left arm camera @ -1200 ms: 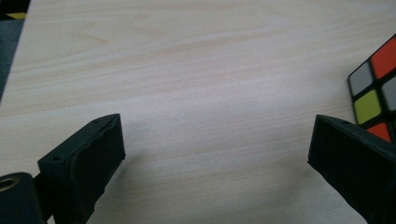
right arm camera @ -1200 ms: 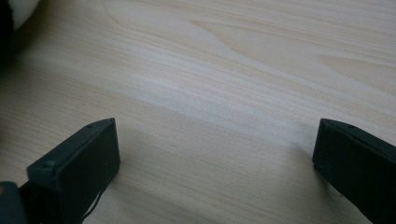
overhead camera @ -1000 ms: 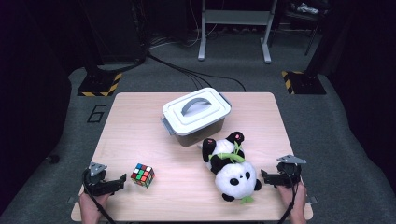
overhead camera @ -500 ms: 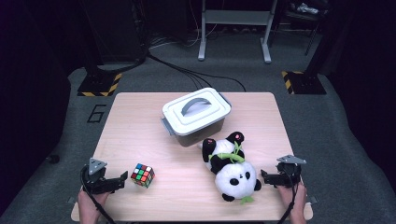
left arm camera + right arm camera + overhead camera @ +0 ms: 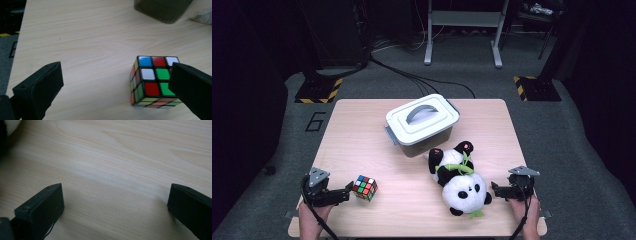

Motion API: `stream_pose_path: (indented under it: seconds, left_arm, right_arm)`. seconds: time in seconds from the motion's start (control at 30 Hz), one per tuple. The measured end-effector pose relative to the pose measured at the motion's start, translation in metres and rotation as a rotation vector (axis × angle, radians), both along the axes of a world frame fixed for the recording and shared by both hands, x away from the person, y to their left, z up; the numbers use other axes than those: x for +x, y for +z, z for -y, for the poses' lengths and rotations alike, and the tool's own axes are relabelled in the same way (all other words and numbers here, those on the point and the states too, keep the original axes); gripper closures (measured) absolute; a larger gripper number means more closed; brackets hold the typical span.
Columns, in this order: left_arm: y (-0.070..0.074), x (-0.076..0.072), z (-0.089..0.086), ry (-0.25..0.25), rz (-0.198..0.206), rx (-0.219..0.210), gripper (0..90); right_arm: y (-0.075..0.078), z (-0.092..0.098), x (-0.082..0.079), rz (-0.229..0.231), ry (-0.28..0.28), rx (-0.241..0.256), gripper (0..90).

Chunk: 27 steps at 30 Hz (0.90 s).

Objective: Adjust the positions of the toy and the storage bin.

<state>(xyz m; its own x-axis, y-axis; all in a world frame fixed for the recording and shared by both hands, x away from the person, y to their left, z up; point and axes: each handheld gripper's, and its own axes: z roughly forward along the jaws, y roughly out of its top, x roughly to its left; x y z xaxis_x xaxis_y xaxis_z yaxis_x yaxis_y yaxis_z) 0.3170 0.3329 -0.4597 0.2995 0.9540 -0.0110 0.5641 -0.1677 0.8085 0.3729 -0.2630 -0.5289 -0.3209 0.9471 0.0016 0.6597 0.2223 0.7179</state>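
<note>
Dark grey carpet with black cables surrounds your pale wooden worktop [image 5: 362, 130]. At the near left corner your left hand [image 5: 309, 220] holds the left gripper [image 5: 346, 190] low over the wood, its black fingers [image 5: 40, 87] spread wide apart and gripping nothing. Just beyond those fingers sits the small multicoloured puzzle cube [image 5: 365, 187], resting flat on the worktop; in the left gripper view the cube [image 5: 152, 81] lies toward the right-hand finger, which overlaps its edge, though you cannot tell whether they touch. Further right, toward the middle and back, stands the grey plastic storage box with a white handled lid [image 5: 422, 122], lid on. Near its front right corner, the black-and-white plush panda with green leaves [image 5: 459, 182] lies on its back, head toward you. At the near right corner your right hand [image 5: 526, 212] holds the right gripper [image 5: 495, 190], pointing at the panda's head and just beside it; its black fingers [image 5: 42, 207] stand wide apart over bare wood
</note>
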Motion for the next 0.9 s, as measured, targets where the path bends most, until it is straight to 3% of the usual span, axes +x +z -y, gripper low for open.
stream_pose_path:
  seconds: [0.27, 0.6, 0.67, 0.77, 0.9]
  left_arm:
    - [-0.007, 0.002, 0.023, -0.075, -0.021, 0.01, 0.0]
    - [-0.018, 0.003, 0.037, -0.116, -0.037, 0.006, 0.0]
    - [-0.019, 0.004, 0.038, -0.115, -0.03, 0.007, 0.0]
    - [-0.026, 0.006, 0.042, -0.114, -0.055, 0.028, 0.0]
    - [-0.033, 0.007, 0.043, -0.106, -0.066, 0.018, 0.0]
  right_arm:
    - [0.0, 0.0, 0.0, 0.0, 0.0, 0.0, 0.0]
    - [0.0, 0.0, 0.0, 0.0, 0.0, 0.0, 0.0]
    - [0.0, 0.0, 0.0, 0.0, 0.001, -0.001, 0.0]
    - [0.0, 0.0, 0.0, 0.0, 0.0, -0.001, 0.0]
    - [0.0, 0.0, 0.0, 0.0, 0.002, -0.002, 0.0]
